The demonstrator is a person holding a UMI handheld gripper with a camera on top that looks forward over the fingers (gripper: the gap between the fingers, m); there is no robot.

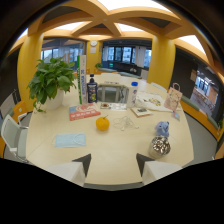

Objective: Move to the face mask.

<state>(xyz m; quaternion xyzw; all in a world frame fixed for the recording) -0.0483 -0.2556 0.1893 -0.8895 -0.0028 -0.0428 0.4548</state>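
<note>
Hand-held gripper point(114, 161) open, empty, above pale table point(115, 145); face mask point(70, 140) ahead-left; yellow-pillared room.

An orange point(102, 123) sits mid-worktop point(115, 150), near a tangle of white cable point(125, 123). A leafy potted plant point(50, 82) stands at one side, a dark bottle point(92, 89) beside it, and a shiny bowl point(160, 145) near a blue soft toy point(162, 128).

pale blue face mask point(70, 140), orange fruit point(102, 123)
</note>
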